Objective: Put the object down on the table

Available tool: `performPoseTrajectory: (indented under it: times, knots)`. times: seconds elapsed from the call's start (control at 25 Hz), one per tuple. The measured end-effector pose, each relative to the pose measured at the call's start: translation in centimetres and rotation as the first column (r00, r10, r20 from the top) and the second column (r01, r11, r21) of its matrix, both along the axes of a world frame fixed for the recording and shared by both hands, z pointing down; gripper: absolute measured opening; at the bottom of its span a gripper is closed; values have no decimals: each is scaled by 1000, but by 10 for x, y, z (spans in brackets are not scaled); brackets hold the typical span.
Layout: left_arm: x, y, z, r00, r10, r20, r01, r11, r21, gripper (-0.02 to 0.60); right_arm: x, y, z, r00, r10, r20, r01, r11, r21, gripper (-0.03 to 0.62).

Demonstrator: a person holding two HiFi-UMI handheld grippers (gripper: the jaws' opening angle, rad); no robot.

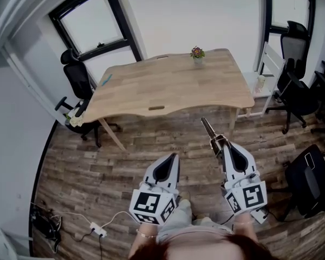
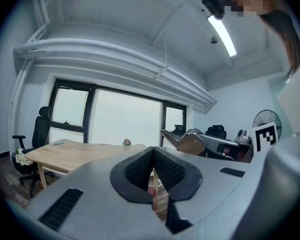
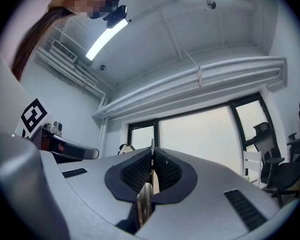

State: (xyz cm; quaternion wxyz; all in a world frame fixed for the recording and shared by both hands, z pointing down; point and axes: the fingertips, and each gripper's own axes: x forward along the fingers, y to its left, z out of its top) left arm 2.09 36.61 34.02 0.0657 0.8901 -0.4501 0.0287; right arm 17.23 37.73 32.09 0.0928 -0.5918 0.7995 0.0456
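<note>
Right tool (image 1: pixel 222 144) tight on object (image 1: pixel 208 129) (thin)

Two tools here: left tool (image 1: pixel 174 157), right tool (image 1: pixel 226 145) — one metal object (image 1: pixel 208 128), one bench (image 1: pixel 168 85), one potted plant (image 1: pixel 197 54), one power strip (image 1: pixel 98 231) on the floor — one black chair (image 1: pixel 77 76) left, at least three right.
</note>
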Motion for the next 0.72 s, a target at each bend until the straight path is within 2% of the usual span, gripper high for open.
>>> performPoseTrajectory:
  times: [0.48, 0.72]
  knots:
    - [-41, -95, 9, 1000, 12, -19, -13, 1000, -23, 2, -44, -92, 8, 1000, 13, -19, -14, 1000, -27, 5]
    - [-50, -136, 14, 1000, 18, -24, -19, 999, -33, 2, -48, -131, 11, 998, 52, -21, -53, 998, -39, 5]
